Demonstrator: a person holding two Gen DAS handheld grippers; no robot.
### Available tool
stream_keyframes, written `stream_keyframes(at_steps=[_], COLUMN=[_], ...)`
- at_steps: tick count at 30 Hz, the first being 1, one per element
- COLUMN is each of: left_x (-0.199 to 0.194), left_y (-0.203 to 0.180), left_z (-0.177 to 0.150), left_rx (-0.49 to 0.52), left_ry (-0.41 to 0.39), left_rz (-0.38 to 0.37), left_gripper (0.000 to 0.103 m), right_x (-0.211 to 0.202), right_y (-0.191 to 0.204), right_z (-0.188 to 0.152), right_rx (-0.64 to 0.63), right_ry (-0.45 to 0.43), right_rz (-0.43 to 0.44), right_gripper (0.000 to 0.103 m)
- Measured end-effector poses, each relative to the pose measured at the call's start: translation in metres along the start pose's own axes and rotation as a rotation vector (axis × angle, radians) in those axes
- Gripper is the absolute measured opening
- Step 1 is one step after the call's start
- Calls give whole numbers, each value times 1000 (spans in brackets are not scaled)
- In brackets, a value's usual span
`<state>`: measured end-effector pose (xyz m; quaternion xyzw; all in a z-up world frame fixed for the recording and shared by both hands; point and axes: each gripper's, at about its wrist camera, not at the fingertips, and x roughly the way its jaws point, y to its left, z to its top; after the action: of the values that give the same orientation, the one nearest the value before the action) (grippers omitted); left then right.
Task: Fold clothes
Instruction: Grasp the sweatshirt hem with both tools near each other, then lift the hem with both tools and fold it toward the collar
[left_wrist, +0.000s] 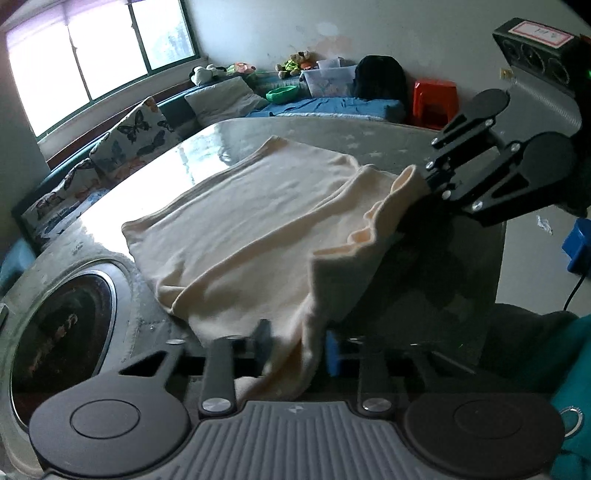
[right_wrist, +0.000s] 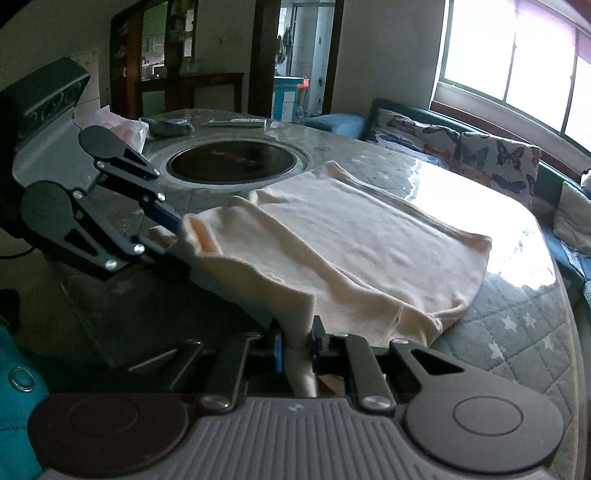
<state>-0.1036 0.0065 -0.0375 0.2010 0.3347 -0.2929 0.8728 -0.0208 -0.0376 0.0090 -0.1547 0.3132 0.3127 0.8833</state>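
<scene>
On a grey quilted, star-printed table cover (right_wrist: 517, 325) under clear glossy plastic, a pale cream knit garment (left_wrist: 251, 221) lies spread flat at its far part while its near edge is lifted off the surface. Just beside the cloth, a round black glass cooktop (right_wrist: 236, 158) sits sunk into the table; the reddish writing on it is too blurred to read. The left gripper (left_wrist: 295, 350) pinches 1 bunched fold of the garment's near edge between its blue-padded fingers. The right gripper (right_wrist: 297, 347) grips another part of the same edge, cloth hanging down between its closed fingers. Each camera shows the other gripper clamped on the raised hem. Along the wall under a wide window (left_wrist: 92, 55), butterfly-print cushions (right_wrist: 480, 155) line a dark teal bench. Farther off stand a red plastic stool (left_wrist: 432, 99), a clear storage box (left_wrist: 328, 81) and soft toys (left_wrist: 295, 61). A pink-bordered label (left_wrist: 539, 33) on the right gripper's housing carries writing too small to read.
</scene>
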Motion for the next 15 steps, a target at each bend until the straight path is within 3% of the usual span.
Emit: stream_keyframes(at_steps=[1, 4, 15], left_x=[0, -3, -56], left_y=[1, 1, -13], left_z=[0, 0, -7], left_rx=[3, 15, 5], left_ry=[0, -4, -34], left_rz=[-1, -10, -100], left_gripper=[13, 8, 7], right_x=[-2, -8, -62], right_y=[0, 2, 26], right_z=[0, 2, 7], right_rx=[4, 6, -25], right_ry=[-4, -16, -6], right_rz=[2, 3, 90], right_gripper=[11, 11, 11])
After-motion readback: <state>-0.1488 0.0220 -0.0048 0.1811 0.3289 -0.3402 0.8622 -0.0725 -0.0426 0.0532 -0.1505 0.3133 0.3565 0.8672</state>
